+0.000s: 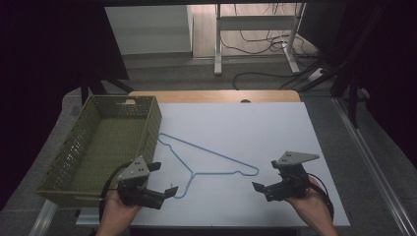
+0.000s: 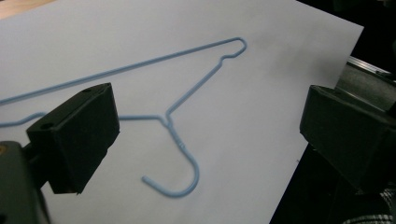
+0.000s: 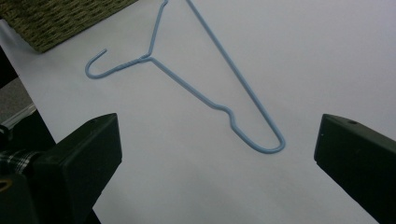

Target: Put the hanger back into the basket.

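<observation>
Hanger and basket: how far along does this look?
Nothing looks done: the blue hanger lies flat on the white table, beside the green basket. In hand: nothing; the left gripper and right gripper are open near its ends. Gripping and any placing remain.

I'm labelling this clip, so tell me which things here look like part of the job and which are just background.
Likely part of the job:
- thin light-blue wire hanger, flat on the white table
- olive-green perforated plastic basket
- left gripper and right gripper, both open, near the hanger

Just lying about:
- black cables on the floor
- white desk frame behind
</observation>
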### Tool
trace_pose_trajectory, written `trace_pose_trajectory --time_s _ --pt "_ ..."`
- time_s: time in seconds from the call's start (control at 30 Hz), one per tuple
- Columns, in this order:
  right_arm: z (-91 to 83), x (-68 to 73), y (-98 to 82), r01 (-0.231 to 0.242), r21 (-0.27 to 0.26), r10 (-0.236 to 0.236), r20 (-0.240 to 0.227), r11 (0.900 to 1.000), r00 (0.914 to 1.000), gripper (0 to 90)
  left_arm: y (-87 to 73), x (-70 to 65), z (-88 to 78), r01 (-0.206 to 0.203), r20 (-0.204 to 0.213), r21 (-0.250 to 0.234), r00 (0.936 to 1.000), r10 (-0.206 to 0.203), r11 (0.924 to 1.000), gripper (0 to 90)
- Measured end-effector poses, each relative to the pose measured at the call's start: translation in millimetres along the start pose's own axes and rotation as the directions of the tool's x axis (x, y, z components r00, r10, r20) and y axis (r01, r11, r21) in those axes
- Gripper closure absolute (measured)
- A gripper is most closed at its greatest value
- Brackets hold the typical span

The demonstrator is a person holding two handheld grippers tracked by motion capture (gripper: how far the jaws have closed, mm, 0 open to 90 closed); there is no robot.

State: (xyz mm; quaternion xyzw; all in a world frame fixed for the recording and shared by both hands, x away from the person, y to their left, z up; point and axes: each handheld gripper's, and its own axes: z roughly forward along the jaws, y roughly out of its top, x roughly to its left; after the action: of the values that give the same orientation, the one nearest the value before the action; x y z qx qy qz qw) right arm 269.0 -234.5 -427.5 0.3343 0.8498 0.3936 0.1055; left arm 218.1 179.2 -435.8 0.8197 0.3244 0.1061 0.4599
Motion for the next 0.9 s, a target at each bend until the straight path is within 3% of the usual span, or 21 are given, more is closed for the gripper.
trace_pose_trajectory --time_s 0.2,0.37,0.6,0.8,0.9 --pt "7.2 0.2 9.4 -0.022 0.000 0.022 -0.011 1.000 0.9997 0.3 2.5 -0.9 17.4 0.016 0.031 -0.002 0.9994 -0.016 0.9999 3.8" --pt "20.1 0.8 19.3 0.021 0.034 -0.021 -0.025 0.999 0.9995 1.3 0.0 1.3 32.5 0.021 0.043 0.010 0.9988 -0.022 0.9997 3.2" --pt "43.0 3.6 27.8 0.049 0.092 -0.044 -0.051 0.995 0.9977 2.2 -5.9 2.2 48.3 -0.002 -0.003 0.027 1.0000 0.002 0.9996 2.2" --pt "60.9 8.2 35.6 0.099 0.125 -0.089 -0.080 0.987 0.9928 15.7 -12.6 3.0 52.7 0.008 -0.025 0.019 0.9997 -0.007 0.9998 2.1" --pt "76.5 14.4 42.5 0.141 0.139 -0.127 -0.105 0.980 0.9864 23.1 -16.2 1.8 53.5 -0.002 -0.048 0.027 0.9989 0.003 0.9996 2.1"
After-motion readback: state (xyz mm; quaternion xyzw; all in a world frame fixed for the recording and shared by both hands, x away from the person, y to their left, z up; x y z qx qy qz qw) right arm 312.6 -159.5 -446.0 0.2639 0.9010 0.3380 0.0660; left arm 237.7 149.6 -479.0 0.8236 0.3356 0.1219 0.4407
